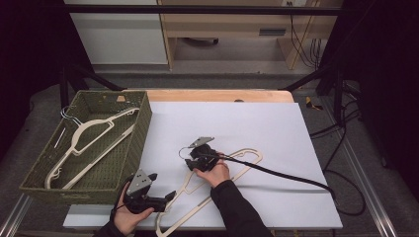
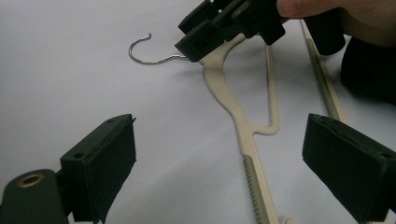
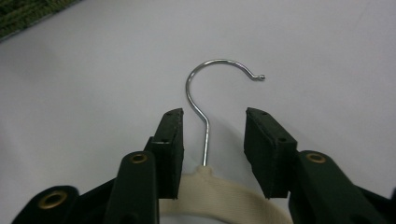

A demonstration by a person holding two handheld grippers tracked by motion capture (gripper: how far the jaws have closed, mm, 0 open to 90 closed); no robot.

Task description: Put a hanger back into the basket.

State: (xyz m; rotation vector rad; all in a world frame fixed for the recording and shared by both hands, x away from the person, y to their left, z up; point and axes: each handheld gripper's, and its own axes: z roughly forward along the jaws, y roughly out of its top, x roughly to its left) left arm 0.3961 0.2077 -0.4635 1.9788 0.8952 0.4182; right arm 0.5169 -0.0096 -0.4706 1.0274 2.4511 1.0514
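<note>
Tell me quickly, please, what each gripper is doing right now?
Left gripper: open, holding nothing.
Right gripper: open, jaws either side of the hanger neck, not yet clamped.

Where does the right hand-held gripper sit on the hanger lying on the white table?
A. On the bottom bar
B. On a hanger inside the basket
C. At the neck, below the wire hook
C: the right hand-held gripper straddles the hanger at its neck, jaws open either side of the wire hook.

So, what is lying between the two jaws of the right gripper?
In the right gripper view, the right gripper has open jaws; between them lie the metal hook stem and the neck of the cream hanger, on the white sheet.
</note>
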